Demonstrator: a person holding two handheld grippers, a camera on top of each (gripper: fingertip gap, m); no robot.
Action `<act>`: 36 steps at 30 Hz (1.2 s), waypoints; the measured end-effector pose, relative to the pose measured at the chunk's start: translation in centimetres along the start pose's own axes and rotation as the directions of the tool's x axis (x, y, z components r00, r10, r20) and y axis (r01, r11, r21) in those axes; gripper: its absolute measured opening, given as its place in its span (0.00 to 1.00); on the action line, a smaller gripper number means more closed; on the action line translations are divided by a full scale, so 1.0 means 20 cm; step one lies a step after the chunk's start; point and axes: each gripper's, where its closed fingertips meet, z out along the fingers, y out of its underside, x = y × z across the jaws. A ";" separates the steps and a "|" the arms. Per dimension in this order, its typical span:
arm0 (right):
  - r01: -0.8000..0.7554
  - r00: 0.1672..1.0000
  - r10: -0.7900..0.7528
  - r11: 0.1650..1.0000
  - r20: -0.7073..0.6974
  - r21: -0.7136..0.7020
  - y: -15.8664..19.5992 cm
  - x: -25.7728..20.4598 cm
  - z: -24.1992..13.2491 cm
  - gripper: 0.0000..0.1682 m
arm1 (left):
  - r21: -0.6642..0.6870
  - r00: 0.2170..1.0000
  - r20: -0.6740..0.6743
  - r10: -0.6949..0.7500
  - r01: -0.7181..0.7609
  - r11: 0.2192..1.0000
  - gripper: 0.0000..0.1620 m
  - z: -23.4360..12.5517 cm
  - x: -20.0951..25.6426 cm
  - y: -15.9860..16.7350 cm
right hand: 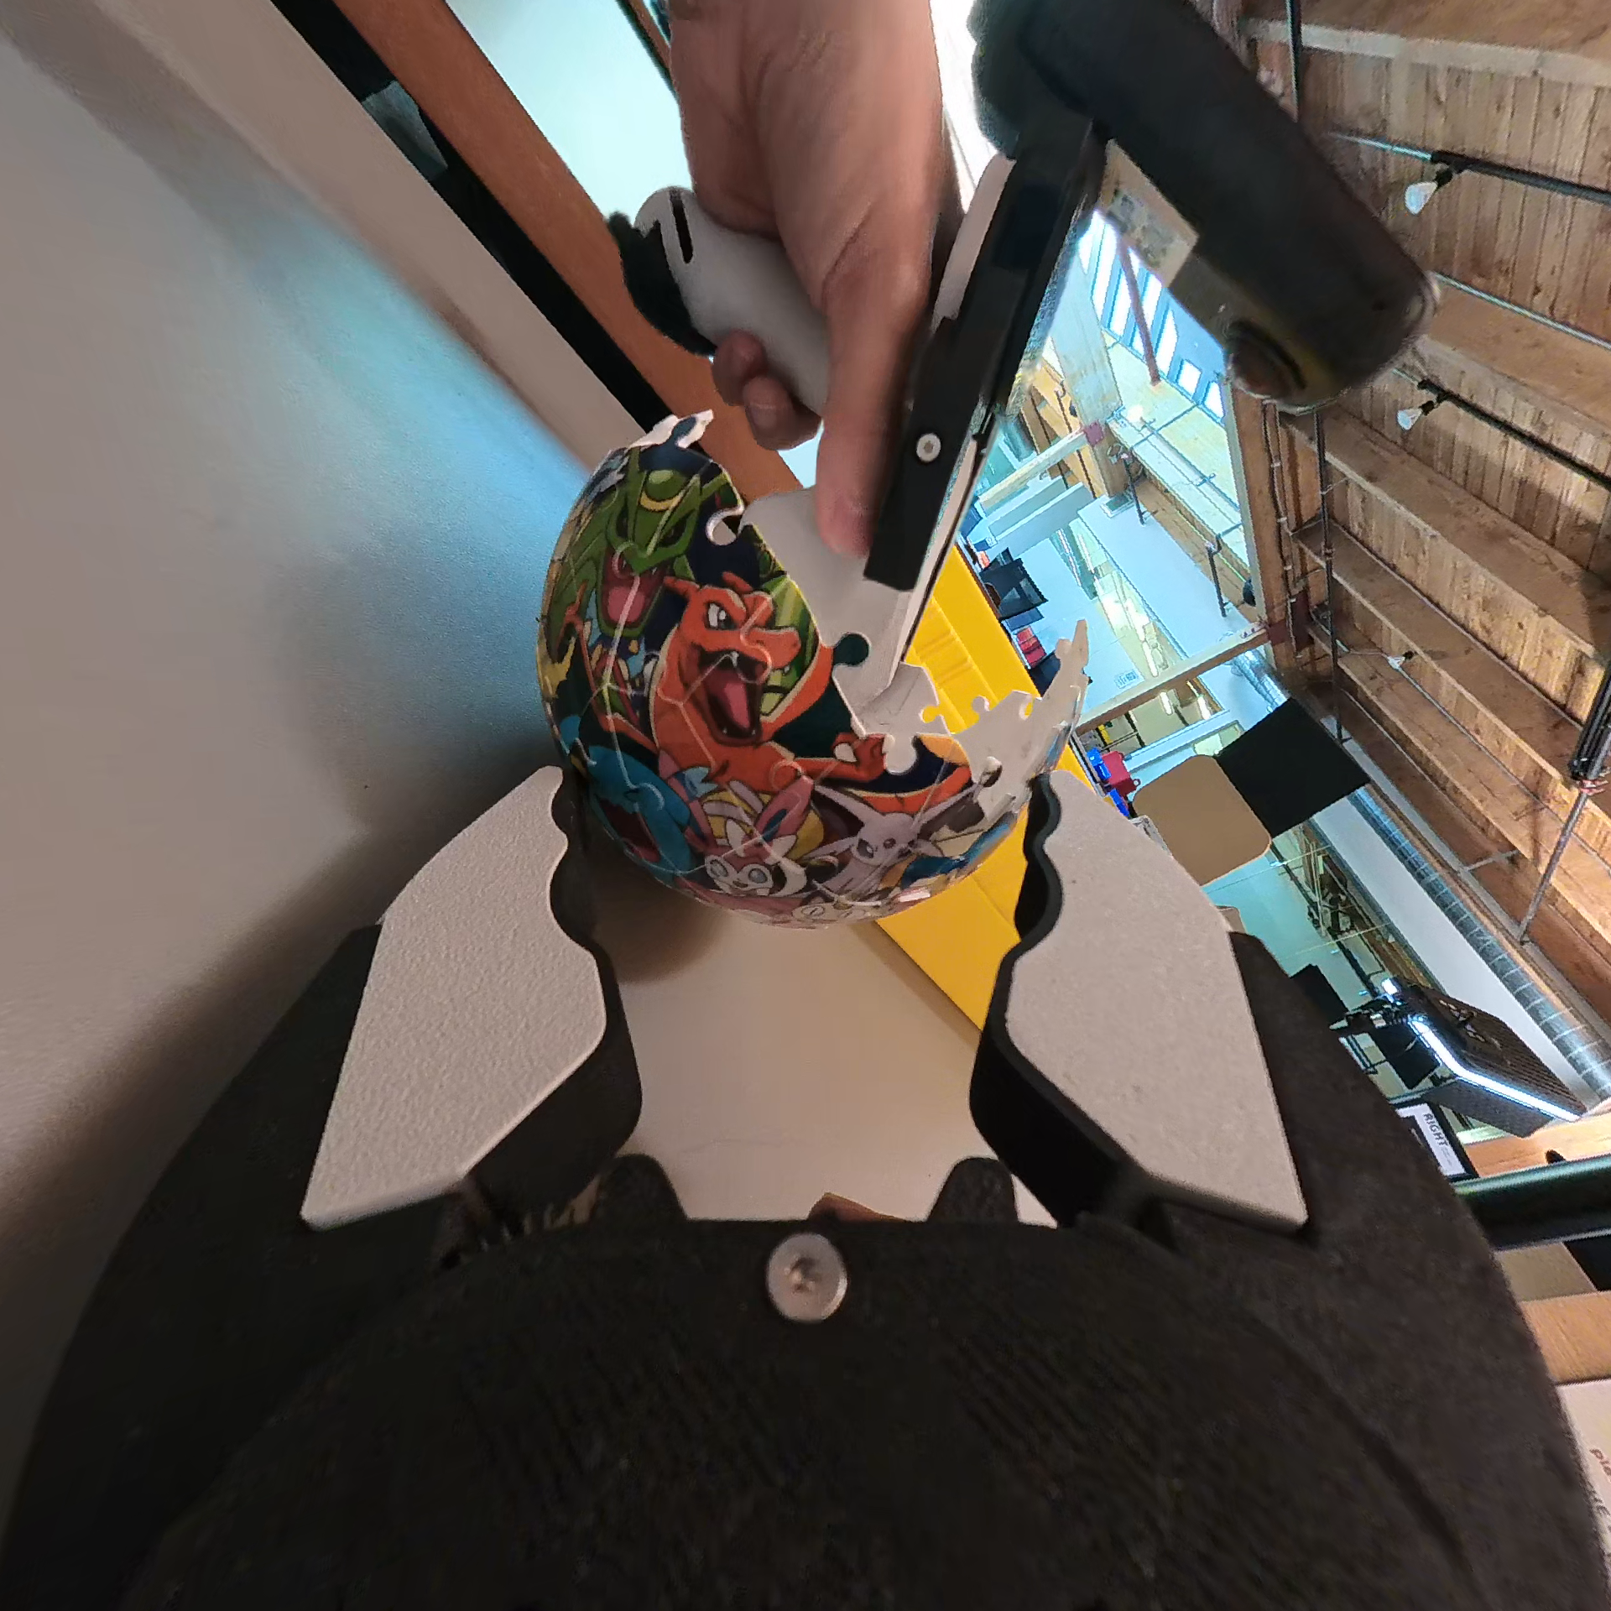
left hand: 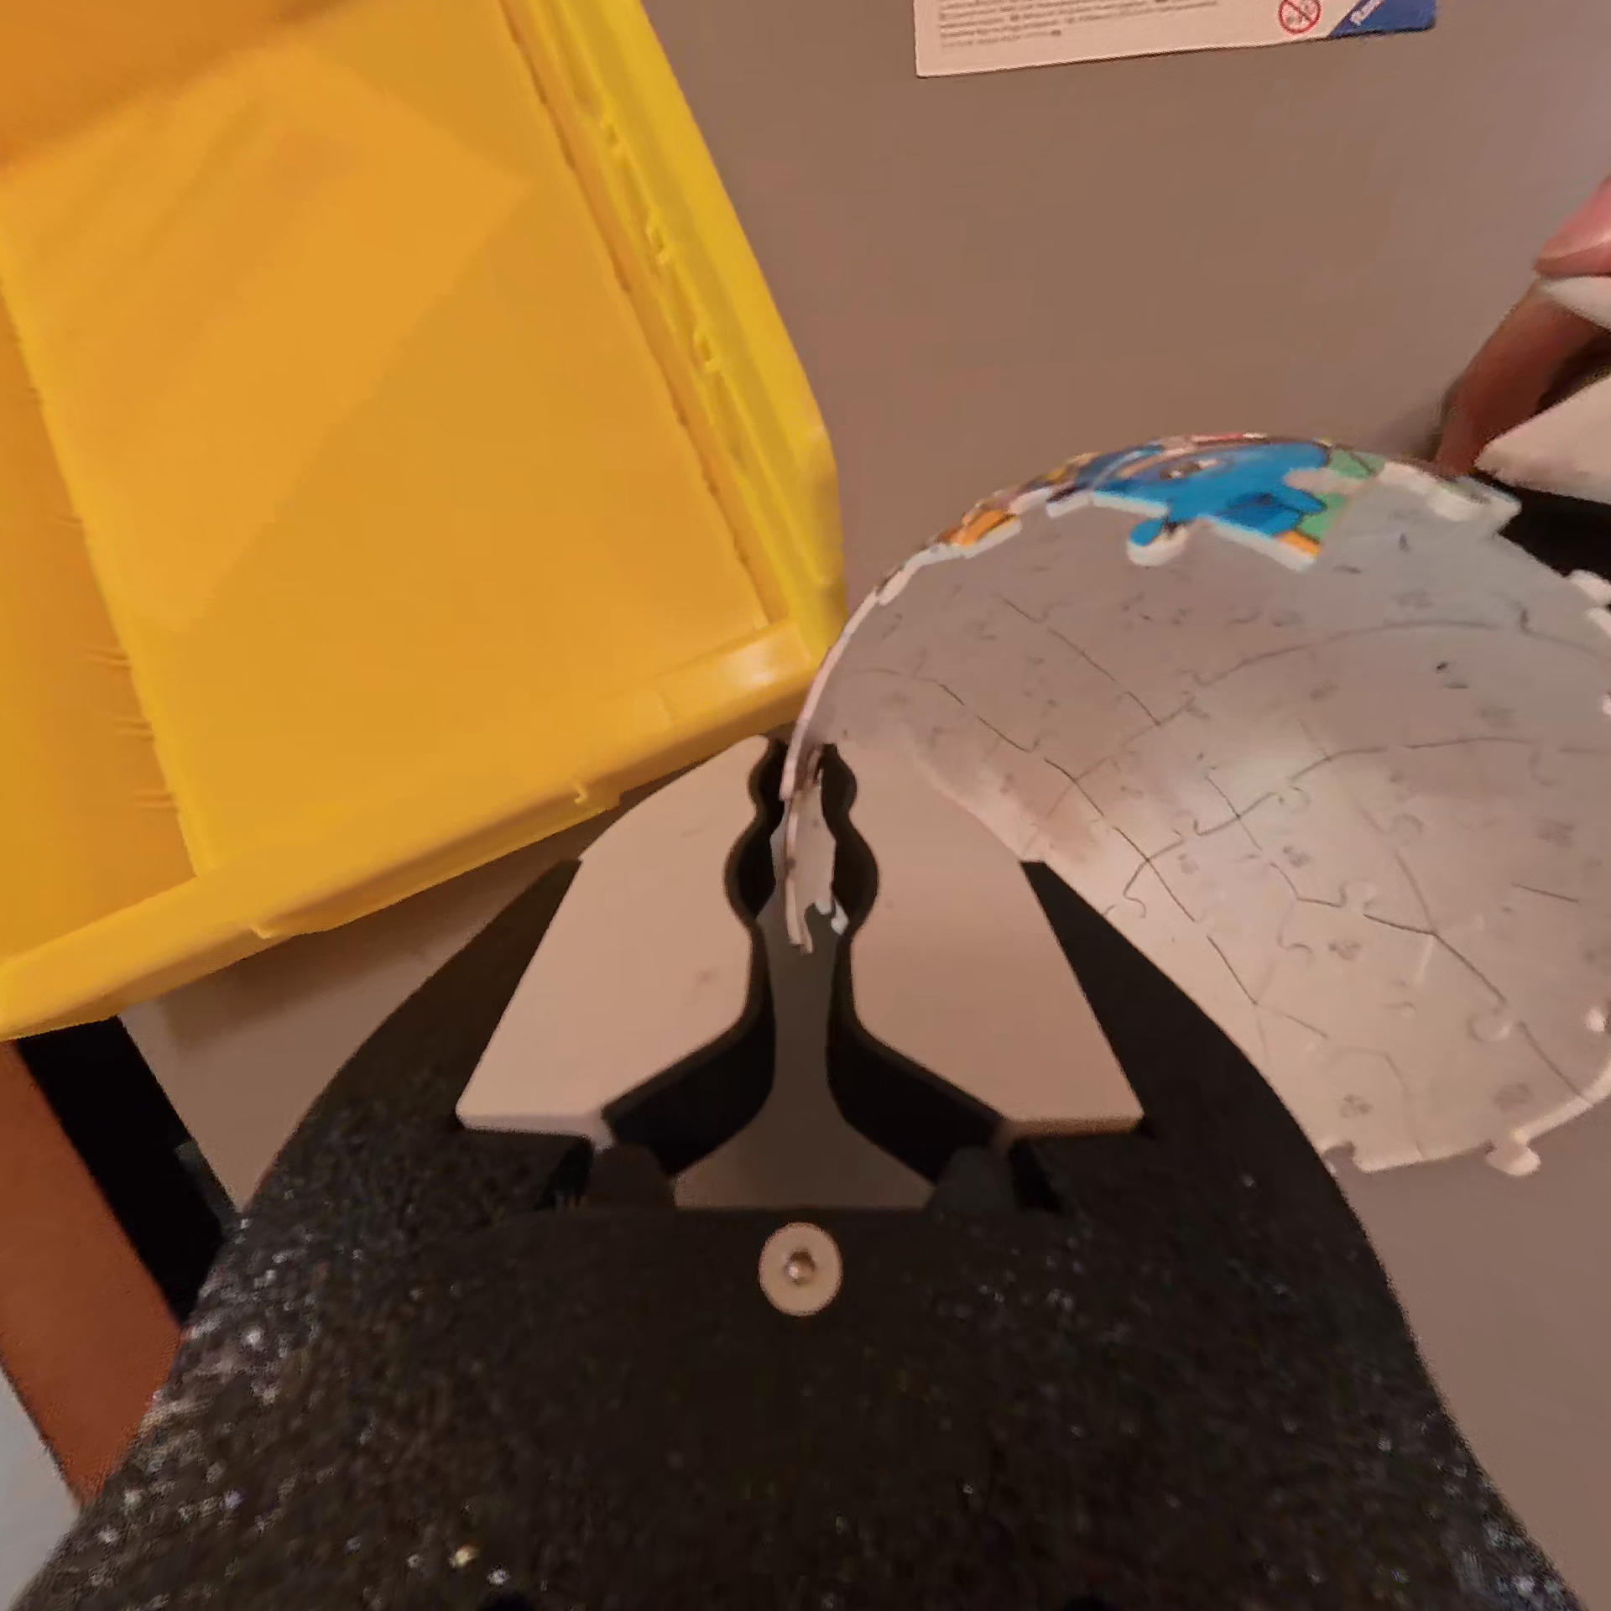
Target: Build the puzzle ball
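The puzzle ball is a partly built shell with an open, jagged rim. The left wrist view shows its white inside; the right wrist view shows its colourful cartoon outside. My left gripper is shut on the shell's rim and holds it above the table. It also shows in the right wrist view, held by a hand. My right gripper is open, its two fingertips flanking the lower part of the ball. I cannot tell whether they touch it.
A yellow plastic bin stands on the grey table, close to the left of the ball, and looks empty. A printed paper sheet lies at the far edge. The right gripper's white part reaches in from the right. My right fingertips sit around 10 cm from my left ones.
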 end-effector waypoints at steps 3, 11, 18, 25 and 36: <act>-0.002 1.000 0.002 1.000 0.000 0.000 0.00 0.00 0.00 0.57 | 0.009 1.000 -0.013 -0.020 0.020 1.000 0.04 0.01 0.00 0.00; -0.004 1.000 0.004 1.000 -0.001 -0.008 0.01 0.00 0.00 0.57 | 0.062 0.996 -0.074 -0.057 0.062 0.996 0.02 -0.01 0.00 0.00; 0.006 1.000 -0.006 1.000 -0.002 -0.005 0.01 0.00 0.00 0.56 | 0.070 0.992 -0.125 -0.036 0.045 0.996 0.13 -0.04 0.02 0.03; 0.006 1.000 -0.006 1.000 -0.002 -0.005 0.01 0.00 0.00 0.56 | 0.045 0.995 -0.099 -0.020 0.024 0.999 0.16 -0.07 0.01 0.07; 0.011 1.000 -0.011 1.000 -0.003 -0.003 0.01 0.00 0.00 0.55 | 0.024 0.985 -0.159 -0.070 0.075 0.997 0.02 -0.03 0.00 0.03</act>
